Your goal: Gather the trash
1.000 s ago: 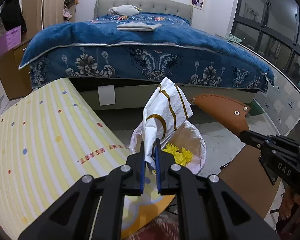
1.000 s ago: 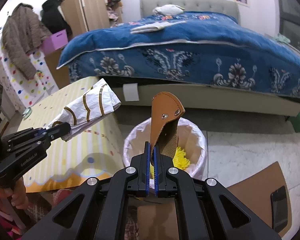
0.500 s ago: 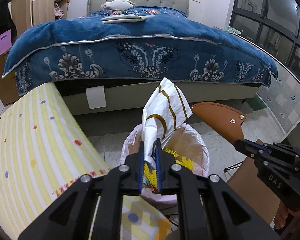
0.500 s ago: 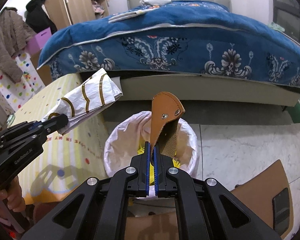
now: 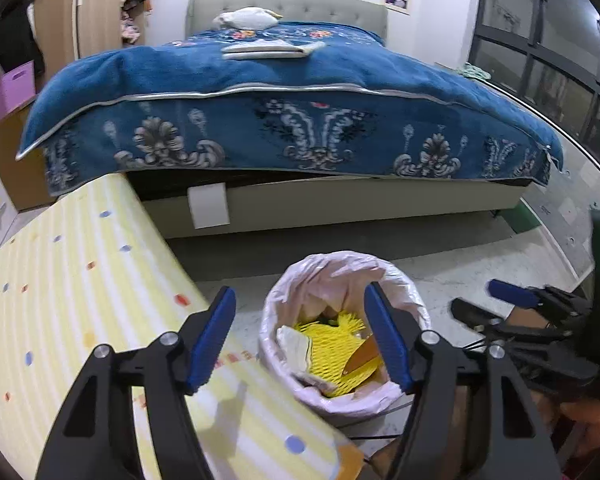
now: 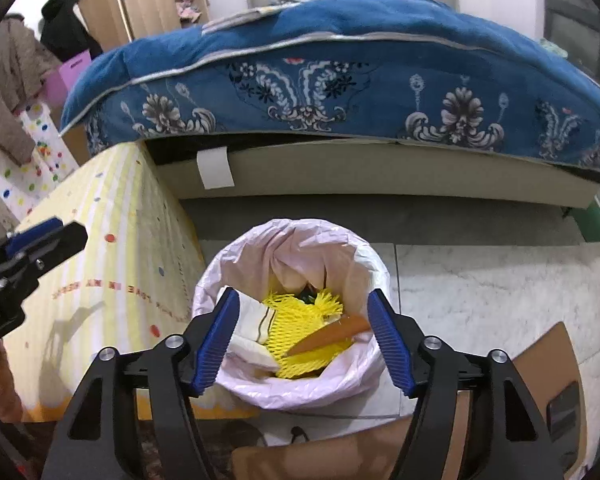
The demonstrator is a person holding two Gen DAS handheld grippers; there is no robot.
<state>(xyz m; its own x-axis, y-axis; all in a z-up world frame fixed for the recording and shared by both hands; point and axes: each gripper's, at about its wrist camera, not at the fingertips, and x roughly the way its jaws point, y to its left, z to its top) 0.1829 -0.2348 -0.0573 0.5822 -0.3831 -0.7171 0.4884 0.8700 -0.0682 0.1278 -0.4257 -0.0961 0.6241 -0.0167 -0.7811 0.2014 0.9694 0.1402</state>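
Two claws are seen over a floor scene that is dominated by a bed (image 5: pixel 292 120) covered with a blue patterned blanket, which fills the upper half of both views. Beside it, to the left, a yellow striped mat (image 5: pixel 80 300) with coloured dots is laid, and pale marble-like floor tiles (image 6: pixel 480 280) are shown to the right. A round bin (image 6: pixel 364 264) lined with a pale pink bag is stood on the floor just beside the mat's edge, in front of the bed's base. Inside the bin, a yellow foam net (image 6: pixel 300 332) is spread across the middle, a crumpled white wrapper (image 6: pixel 256 320) with a dark stripe is lodged against the left wall, and a brown leather piece (image 6: pixel 332 334) is laid slanting across the net toward the right wall. The left claw (image 5: pixel 300 336) is held above the bin with its blue-padded jaws opening wide, and nothing is gripped between them. The right claw (image 6: pixel 302 338) is likewise held over the bin, its jaws opening wide, with nothing pressed by the pads; the trash is seen well below, within the bag. Each claw's tip is caught at the edge of the other's view.
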